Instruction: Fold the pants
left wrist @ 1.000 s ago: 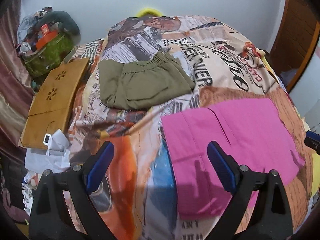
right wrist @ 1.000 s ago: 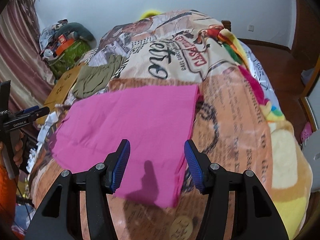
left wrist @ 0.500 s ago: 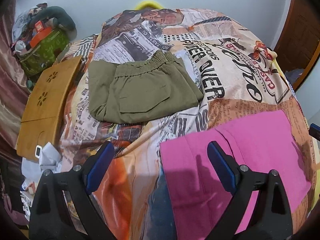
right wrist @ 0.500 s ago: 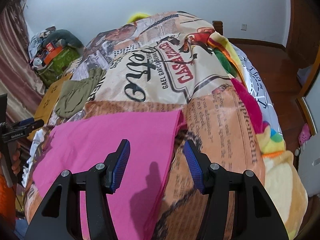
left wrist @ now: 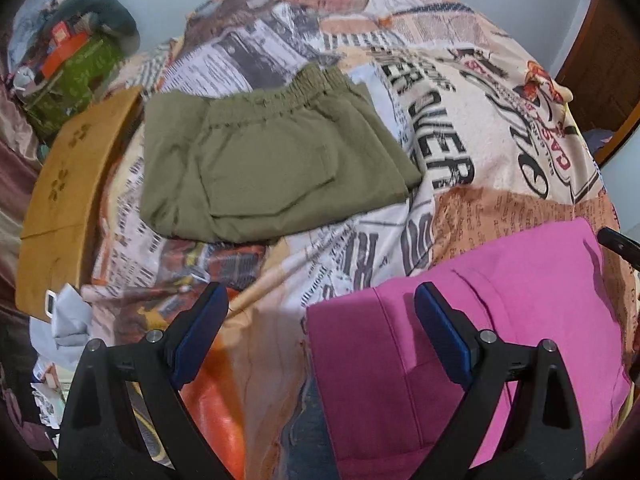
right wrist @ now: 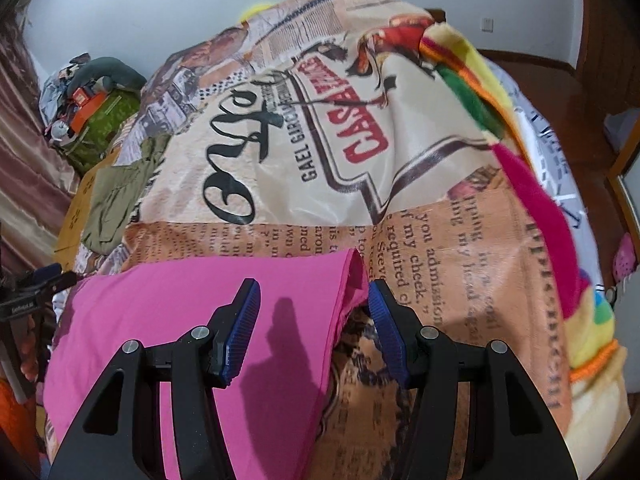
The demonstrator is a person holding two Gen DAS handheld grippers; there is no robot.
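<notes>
Pink pants (left wrist: 500, 320) lie flat on the printed bedspread, at the lower right of the left wrist view and the lower left of the right wrist view (right wrist: 180, 320). My left gripper (left wrist: 320, 320) is open, low over their left edge. My right gripper (right wrist: 314, 316) is open, with its jaws either side of the pants' far right corner (right wrist: 352, 264). Folded olive pants (left wrist: 272, 168) lie farther back on the bed; they also show in the right wrist view (right wrist: 116, 200).
The bedspread (right wrist: 320, 140) covers the bed. A brown wooden board (left wrist: 68, 184) and a green bag with clutter (left wrist: 72, 76) sit on the left. Loose white items (left wrist: 64, 320) lie at the bed's left edge. A wooden door (left wrist: 608, 60) is at right.
Both grippers have moved forward and lower over the bed. The pink pants sit closer to the jaws and the olive pants look larger. Both jaws stay open.
</notes>
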